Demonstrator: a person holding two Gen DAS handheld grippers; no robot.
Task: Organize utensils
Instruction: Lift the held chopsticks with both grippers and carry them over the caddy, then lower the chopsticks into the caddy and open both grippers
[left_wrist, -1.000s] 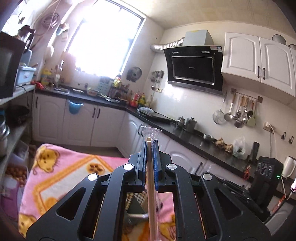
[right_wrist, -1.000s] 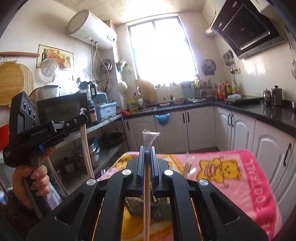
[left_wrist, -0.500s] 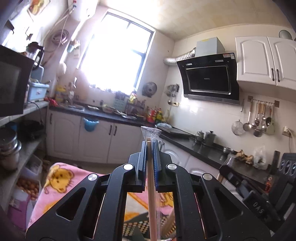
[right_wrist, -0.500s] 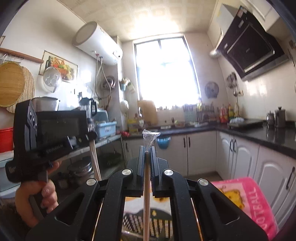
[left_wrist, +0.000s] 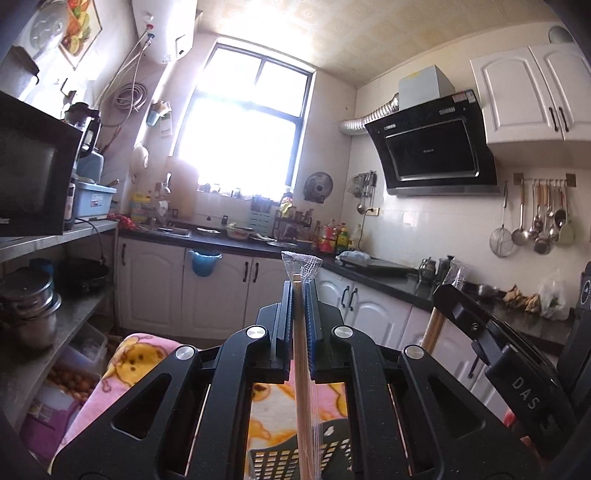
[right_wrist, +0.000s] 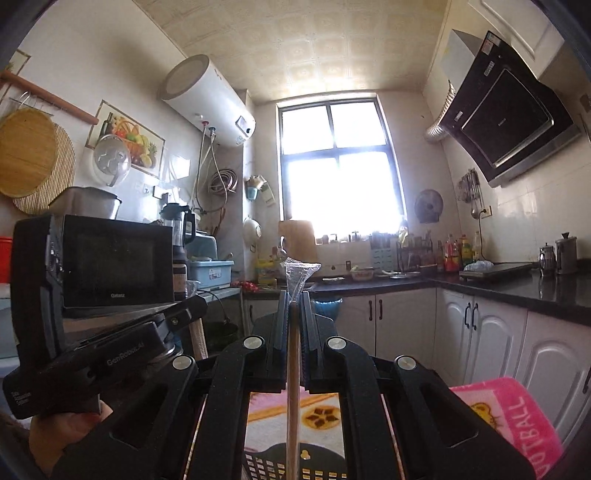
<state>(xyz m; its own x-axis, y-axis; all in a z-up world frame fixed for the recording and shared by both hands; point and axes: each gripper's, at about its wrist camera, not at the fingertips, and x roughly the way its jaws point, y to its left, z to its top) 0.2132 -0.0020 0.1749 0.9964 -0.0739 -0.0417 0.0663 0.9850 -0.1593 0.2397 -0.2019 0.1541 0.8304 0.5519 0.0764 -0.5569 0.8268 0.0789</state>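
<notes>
left hand-held gripper (left_wrist: 300, 291) clamped on wrapped chopsticks (left_wrist: 303, 387) | right hand-held gripper (right_wrist: 294, 299) likewise | basket (right_wrist: 266, 463) apparently below

"Galanz" on microwave (right_wrist: 110, 258); blanket (right_wrist: 517, 417) perhaps "FOOTBALL".

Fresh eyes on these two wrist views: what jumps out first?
The blown-out sunlit window at the kitchen's far end dominates both views. In front, each black tongs, left and right, is clamped on plastic-wrapped wooden chopsticks standing upright. Below lies a pink cartoon-bear blanket under a dark slotted plastic basket.
</notes>
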